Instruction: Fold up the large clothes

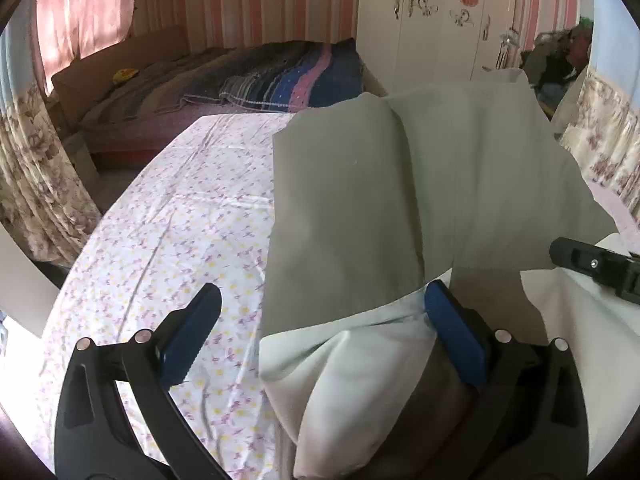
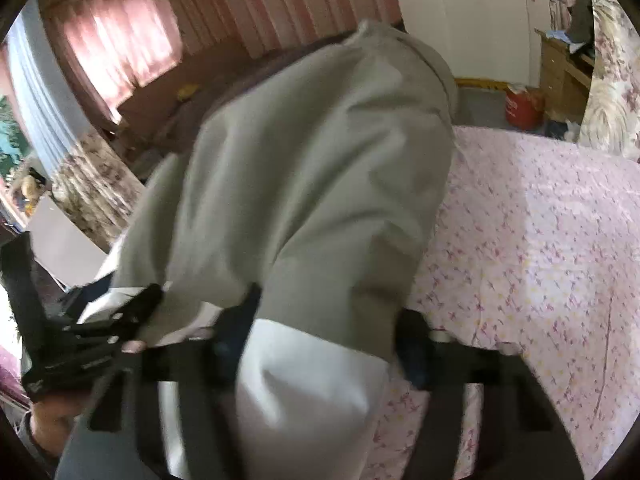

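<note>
A large grey-green garment (image 1: 360, 208) with a white inner lining (image 1: 352, 360) lies bunched on the flower-print bed sheet (image 1: 168, 240). My left gripper (image 1: 320, 320) is open; its blue fingers (image 1: 188, 344) stand wide apart, and the right finger (image 1: 456, 340) touches the cloth draped between them. In the right wrist view the same garment (image 2: 304, 184) hangs over my right gripper (image 2: 332, 336), blurred; its dark fingers (image 2: 236, 332) stand apart on either side of the cloth. The left gripper's body (image 2: 80, 344) shows at the left edge there.
A second bed with a striped blanket (image 1: 280, 76) stands behind. A white wardrobe (image 1: 436, 20) is at the back right. Floral curtains (image 1: 36, 168) hang at the left. A red container (image 2: 524, 106) sits on the floor beyond the bed.
</note>
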